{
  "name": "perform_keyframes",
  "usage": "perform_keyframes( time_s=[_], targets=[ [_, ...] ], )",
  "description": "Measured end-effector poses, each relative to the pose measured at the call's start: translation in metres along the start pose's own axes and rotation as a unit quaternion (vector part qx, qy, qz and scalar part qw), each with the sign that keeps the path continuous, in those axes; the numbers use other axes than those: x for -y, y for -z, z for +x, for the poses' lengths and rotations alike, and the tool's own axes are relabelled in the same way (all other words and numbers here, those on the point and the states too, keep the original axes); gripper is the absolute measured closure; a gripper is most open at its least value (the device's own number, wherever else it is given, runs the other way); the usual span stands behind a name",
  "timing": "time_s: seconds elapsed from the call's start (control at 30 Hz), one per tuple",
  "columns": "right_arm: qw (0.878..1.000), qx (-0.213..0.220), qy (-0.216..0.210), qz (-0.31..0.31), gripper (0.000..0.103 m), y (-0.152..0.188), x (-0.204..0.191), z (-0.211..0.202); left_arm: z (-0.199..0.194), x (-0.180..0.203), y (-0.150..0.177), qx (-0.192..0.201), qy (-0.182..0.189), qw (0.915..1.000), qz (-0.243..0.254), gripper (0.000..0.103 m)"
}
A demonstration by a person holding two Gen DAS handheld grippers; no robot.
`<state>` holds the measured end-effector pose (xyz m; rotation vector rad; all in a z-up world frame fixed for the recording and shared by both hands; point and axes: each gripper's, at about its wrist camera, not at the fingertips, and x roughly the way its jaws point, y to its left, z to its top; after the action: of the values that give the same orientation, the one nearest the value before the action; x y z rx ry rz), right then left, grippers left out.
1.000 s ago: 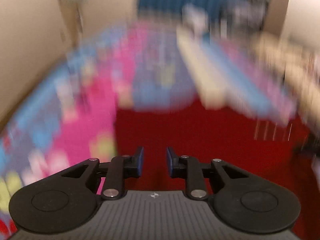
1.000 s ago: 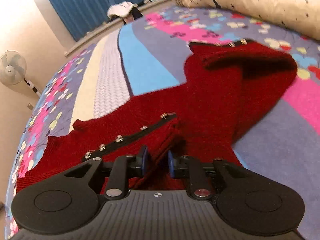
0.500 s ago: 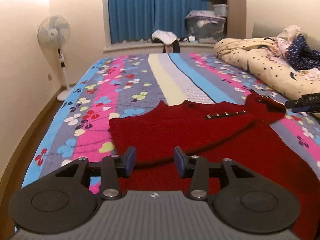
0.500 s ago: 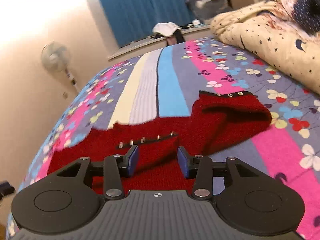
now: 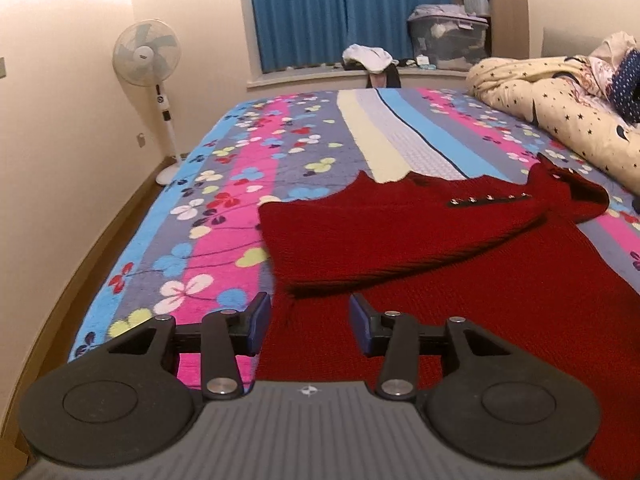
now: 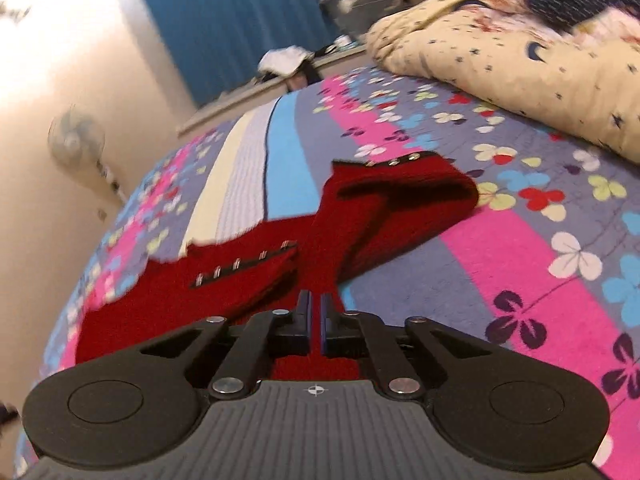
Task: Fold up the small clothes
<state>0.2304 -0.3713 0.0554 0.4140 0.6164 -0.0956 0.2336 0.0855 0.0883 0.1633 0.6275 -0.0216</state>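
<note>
Both grippers have changed: the left gripper (image 5: 307,322), now wider apart and empty, hovers over the near left of the red sweater (image 5: 400,232) on the bed (image 5: 208,216), while the right gripper (image 6: 316,312) has closed on its right sleeve, so a sleeve fold looks imminent.

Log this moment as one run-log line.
task: fold red knit sweater | left claw: open, over sweater edge | right claw: shut, red knit between pads | surface: floral bedspread
</note>
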Motion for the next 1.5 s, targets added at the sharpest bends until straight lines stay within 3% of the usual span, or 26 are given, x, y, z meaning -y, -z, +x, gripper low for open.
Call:
perform_keyframes(
  time_s=[0.17,0.47,0.67,0.7,0.87,1.03,1.2,1.23,1.27,1.3,1.4,1.5],
  targets=[
    [0.998,0.025,-0.011,0.063,0.099,-0.017,0.018,0.018,0.014,0.013,-0.001,-0.007,0.016,0.9998,0.008,0.055],
    [0.997,0.016,-0.012,0.077,0.096,-0.036,0.031,0.061,0.048,0.024,-0.004,-0.032,0.022,0.9992,0.013,0.055],
    [0.991,0.025,-0.022,0.129,0.095,-0.053,0.049,0.104,0.056,0.025,-0.001,-0.044,0.022,0.9987,0.015,0.055],
    [0.989,0.03,-0.019,0.142,0.094,-0.057,0.053,0.112,0.057,0.026,0.0,-0.047,0.022,0.9985,0.018,0.055],
    [0.977,0.053,0.011,0.205,0.063,-0.07,0.073,0.145,0.062,0.027,0.006,-0.057,0.019,0.9976,0.035,0.055],
    [0.96,0.053,0.014,0.274,0.056,-0.076,0.102,0.175,0.069,0.026,0.006,-0.061,0.014,0.9976,0.028,0.055],
    [0.939,0.037,0.019,0.34,0.056,-0.072,0.13,0.204,0.075,0.026,0.006,-0.065,0.014,0.9974,0.027,0.055],
    [0.939,0.039,0.016,0.343,0.06,-0.072,0.131,0.207,0.075,0.026,0.007,-0.065,0.015,0.9974,0.028,0.055],
    [0.939,0.042,0.014,0.341,0.079,-0.074,0.132,0.209,0.075,0.026,0.007,-0.065,0.016,0.9974,0.029,0.055],
    [0.942,0.047,0.009,0.334,0.089,-0.076,0.131,0.21,0.075,0.025,0.007,-0.064,0.016,0.9973,0.03,0.055],
    [0.946,0.071,0.002,0.316,0.092,-0.081,0.124,0.2,0.074,0.024,0.007,-0.063,0.015,0.9975,0.027,0.055],
    [0.944,0.092,-0.034,0.315,0.093,-0.087,0.11,0.172,0.07,0.019,0.004,-0.057,0.02,0.9982,0.009,0.055]
  ],
)
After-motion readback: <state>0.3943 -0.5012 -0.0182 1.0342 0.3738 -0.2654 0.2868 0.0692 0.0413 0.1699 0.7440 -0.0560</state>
